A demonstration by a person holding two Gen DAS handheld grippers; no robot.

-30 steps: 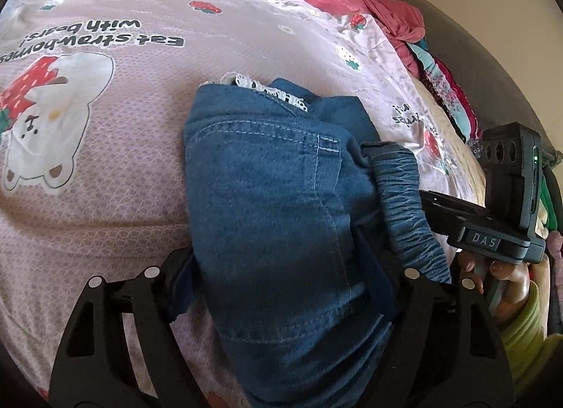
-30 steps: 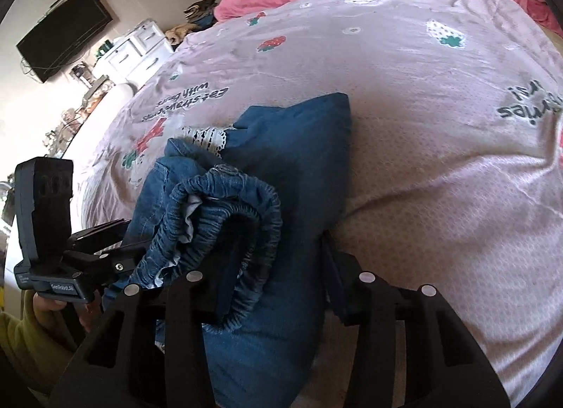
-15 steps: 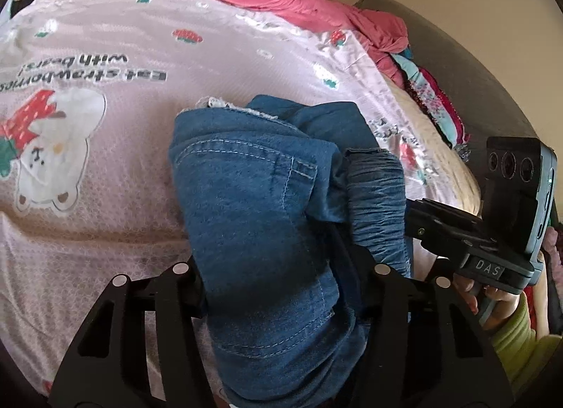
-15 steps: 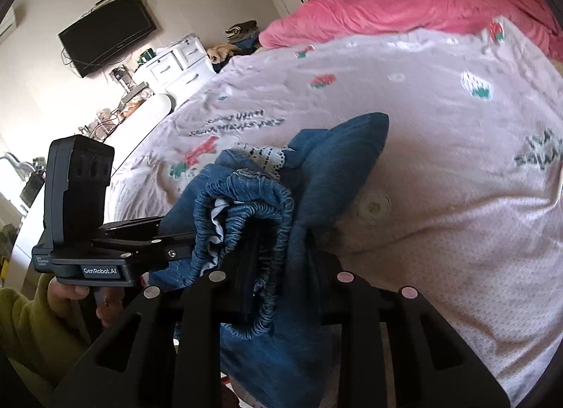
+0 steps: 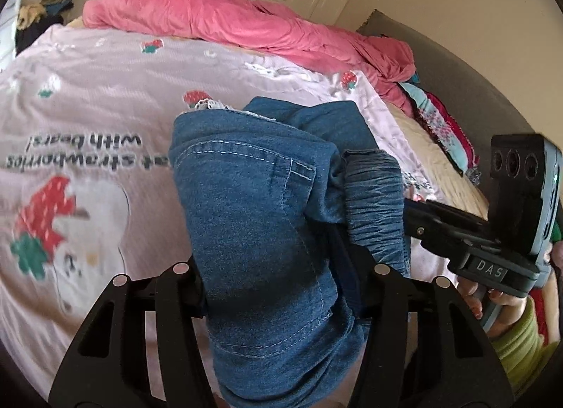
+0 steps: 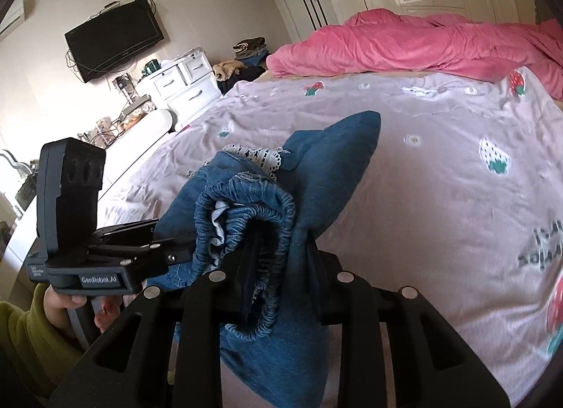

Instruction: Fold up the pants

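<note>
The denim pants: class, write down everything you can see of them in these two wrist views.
The denim pants are blue, soft-looking denim, bunched into a thick folded bundle. Pale stitching outlines a pocket, a gathered elastic waistband curls at one end, and white lace trim peeks out on the far side. The left gripper and the right gripper each clamp the bundle, holding it over the pink strawberry-print bedspread; whether it touches the bed cannot be told.

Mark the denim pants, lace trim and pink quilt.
denim pants [image 5: 253, 232]: left wrist view, pocket panel.
lace trim [image 6: 260, 156]: right wrist view, white edging.
pink quilt [image 6: 404, 42]: right wrist view, middle of heap.
</note>
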